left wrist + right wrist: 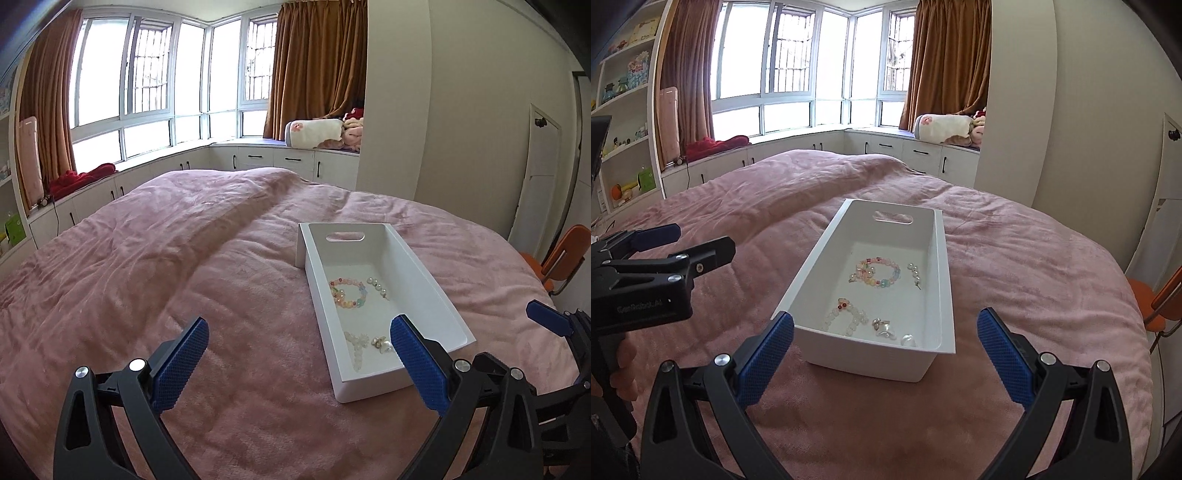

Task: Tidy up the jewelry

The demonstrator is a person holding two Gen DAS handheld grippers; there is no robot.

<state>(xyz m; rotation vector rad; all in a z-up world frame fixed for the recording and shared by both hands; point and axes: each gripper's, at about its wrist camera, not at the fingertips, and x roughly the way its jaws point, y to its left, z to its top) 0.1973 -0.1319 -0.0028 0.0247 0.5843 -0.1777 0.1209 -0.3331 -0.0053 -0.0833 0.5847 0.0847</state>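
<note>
On the soft pink blanket near the middle of both views sat the white plastic box with the bead jewelry inside, and both the left tongs and right tongs were wide and held nothing, so a hard push could tip the box.

Left gripper and right gripper both hover spread wide, holding nothing.

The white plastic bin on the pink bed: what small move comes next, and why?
Probably both grippers back away. The white plastic bin already holds the multicoloured beaded bracelet and other small pieces; no jewelry shows on the pink blanket. The left gripper and right gripper are open, holding nothing.
</note>
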